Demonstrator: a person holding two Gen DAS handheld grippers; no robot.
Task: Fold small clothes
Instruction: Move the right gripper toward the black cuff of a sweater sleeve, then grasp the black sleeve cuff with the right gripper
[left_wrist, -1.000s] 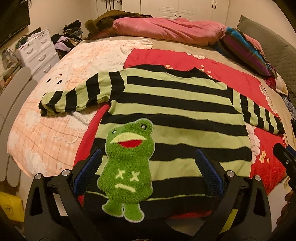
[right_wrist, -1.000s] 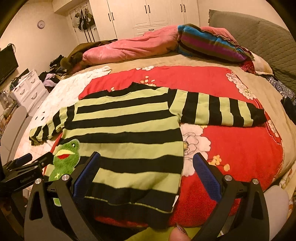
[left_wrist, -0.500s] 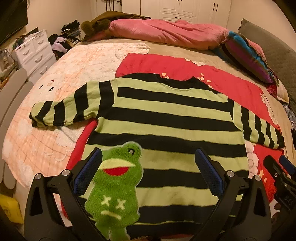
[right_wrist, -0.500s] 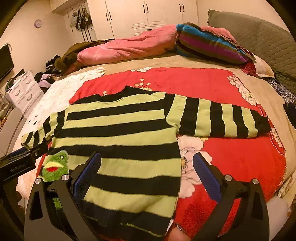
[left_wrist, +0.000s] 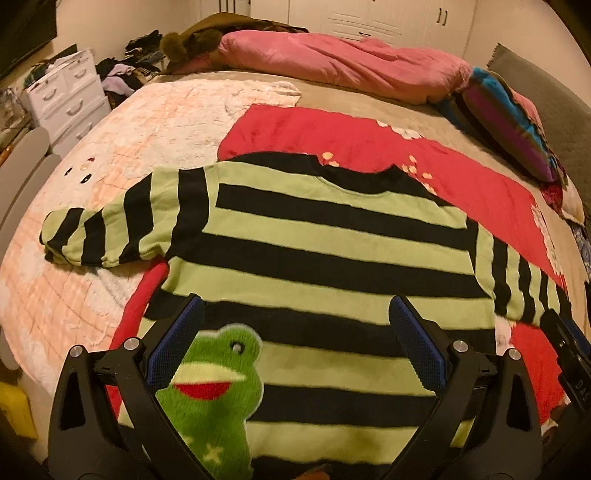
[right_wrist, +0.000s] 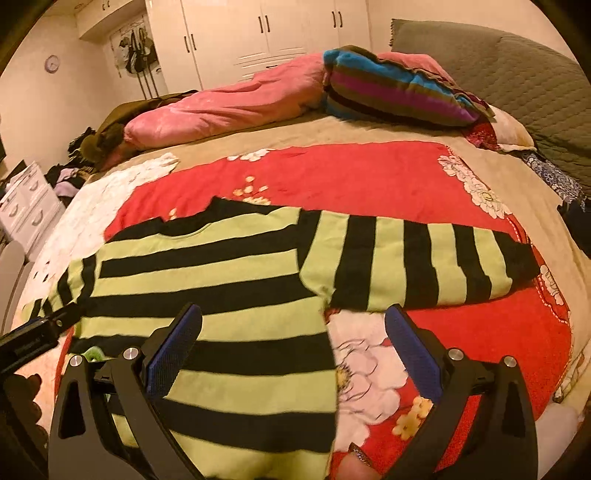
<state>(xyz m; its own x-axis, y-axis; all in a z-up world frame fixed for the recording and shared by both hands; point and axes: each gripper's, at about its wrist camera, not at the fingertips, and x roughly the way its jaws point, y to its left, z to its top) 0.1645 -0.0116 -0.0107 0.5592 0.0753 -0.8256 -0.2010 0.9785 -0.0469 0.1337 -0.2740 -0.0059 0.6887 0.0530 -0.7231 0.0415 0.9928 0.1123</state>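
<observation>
A small green-and-black striped sweater (left_wrist: 332, 236) (right_wrist: 207, 284) lies flat on the bed, both sleeves spread out. A fuzzy green frog patch (left_wrist: 214, 391) sits on its lower left front. My left gripper (left_wrist: 293, 339) hovers open over the lower body of the sweater, the frog by its left finger. My right gripper (right_wrist: 293, 343) is open above the sweater's right side edge, just below the right sleeve (right_wrist: 424, 266). Nothing is between either pair of fingers. The hem is hidden below both views.
The sweater rests on a red flowered blanket (right_wrist: 351, 177) beside a pale pink quilt (left_wrist: 122, 147). A pink duvet (left_wrist: 332, 62) and striped pillow (right_wrist: 399, 88) lie at the far side. White drawers (left_wrist: 66, 99) stand left of the bed. The right gripper's tip (left_wrist: 569, 354) shows at the left view's edge.
Both grippers have moved forward and lower over the sweater, which now fills more of each view. Both stay open and the sweater has not moved.
</observation>
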